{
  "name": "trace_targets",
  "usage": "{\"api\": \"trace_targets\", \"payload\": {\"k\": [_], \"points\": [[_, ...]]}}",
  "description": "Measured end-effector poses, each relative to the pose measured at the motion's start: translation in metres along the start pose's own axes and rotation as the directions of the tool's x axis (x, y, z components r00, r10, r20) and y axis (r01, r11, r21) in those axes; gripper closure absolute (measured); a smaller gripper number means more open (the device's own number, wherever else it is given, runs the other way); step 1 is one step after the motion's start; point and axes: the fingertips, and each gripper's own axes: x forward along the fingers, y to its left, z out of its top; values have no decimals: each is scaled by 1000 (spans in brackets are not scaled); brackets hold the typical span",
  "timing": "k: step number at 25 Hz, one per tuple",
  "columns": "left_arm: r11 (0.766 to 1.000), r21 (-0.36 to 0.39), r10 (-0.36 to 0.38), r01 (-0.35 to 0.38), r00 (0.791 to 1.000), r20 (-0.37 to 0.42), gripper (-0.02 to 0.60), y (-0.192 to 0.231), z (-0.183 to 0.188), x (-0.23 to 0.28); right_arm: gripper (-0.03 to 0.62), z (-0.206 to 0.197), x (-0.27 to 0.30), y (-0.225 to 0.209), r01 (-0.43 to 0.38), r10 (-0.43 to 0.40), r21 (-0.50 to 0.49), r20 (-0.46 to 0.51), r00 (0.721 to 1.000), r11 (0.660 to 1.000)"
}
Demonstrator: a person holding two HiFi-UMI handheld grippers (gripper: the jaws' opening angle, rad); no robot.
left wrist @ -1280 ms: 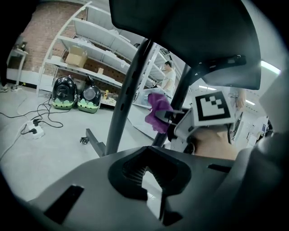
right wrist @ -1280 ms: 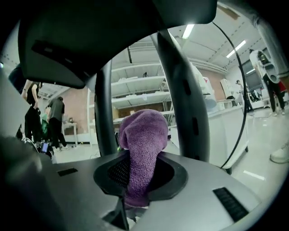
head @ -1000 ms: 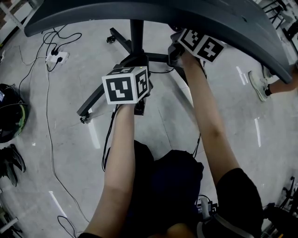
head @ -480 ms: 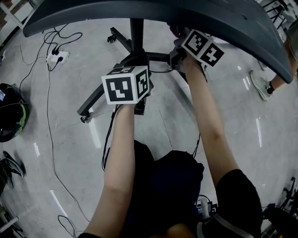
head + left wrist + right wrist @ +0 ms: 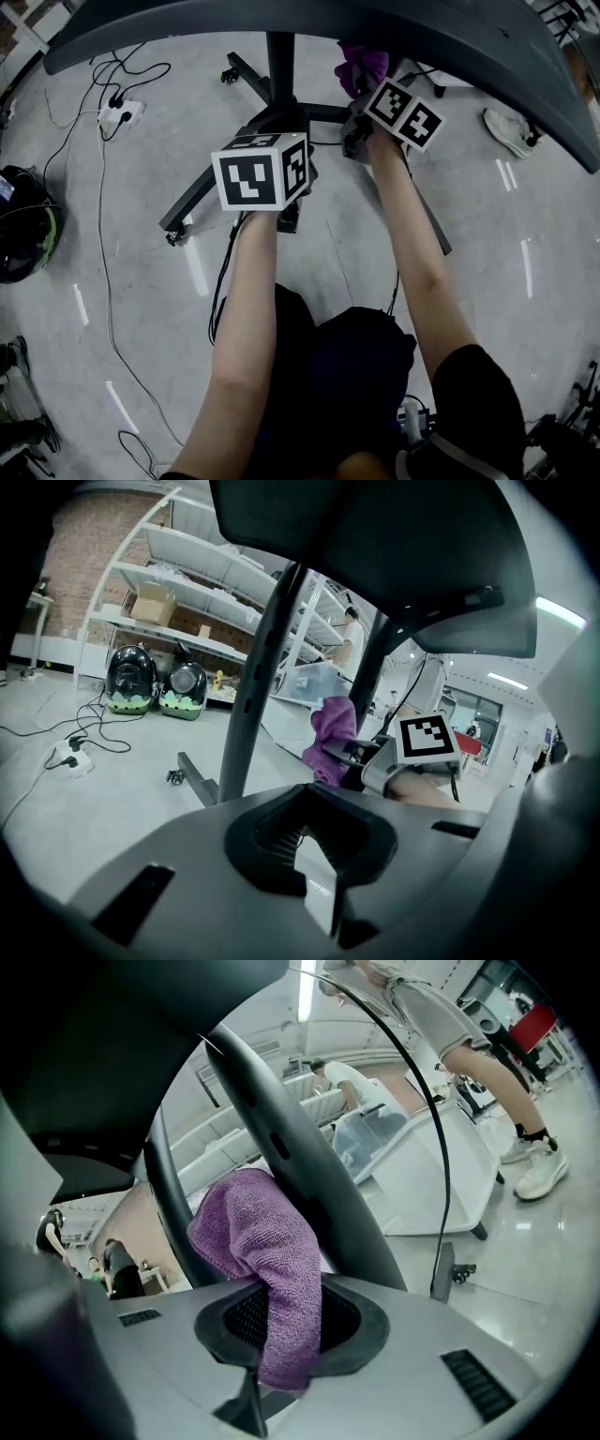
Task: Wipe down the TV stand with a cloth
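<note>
Seen from above, the dark TV panel (image 5: 450, 37) overhangs the stand's black pole (image 5: 279, 61) and its wheeled base legs (image 5: 202, 192). My right gripper (image 5: 361, 92) is shut on a purple cloth (image 5: 362, 67) and holds it just right of the pole, under the panel's edge. In the right gripper view the cloth (image 5: 272, 1251) hangs clamped in the gripper (image 5: 281, 1335), bunched against a dark curved stand bar (image 5: 309, 1185). My left gripper (image 5: 281, 127) hovers over the base near the pole (image 5: 258, 686); it (image 5: 319, 855) is shut with nothing in it. The cloth (image 5: 333, 738) shows in that view too.
A power strip (image 5: 117, 114) with trailing cables lies on the floor at the left, beyond it a dark helmet (image 5: 23, 234). A person's shoe (image 5: 511, 131) is at the right. Shelving (image 5: 169, 592) stands behind the stand. A person (image 5: 441, 1016) stands by a white table (image 5: 441, 1176).
The right gripper has drawn slightly back from under the panel, so the purple cloth now shows in the head view. The left gripper has hardly moved. The shoe at the right has shifted up.
</note>
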Motion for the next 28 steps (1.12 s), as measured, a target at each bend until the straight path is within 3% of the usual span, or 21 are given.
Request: {"api": "trace_targets", "payload": {"k": [14,28], "points": [[1000,4,-1,1,1000,-15,575,1,-5,7,505,-65,12,-47,57,-47,89,-113,992,994],[1000,21,-8,8,1000,-28,575,-2,-7,9,505,-141,19,-93,141,-103,145,-239,966,979]]}}
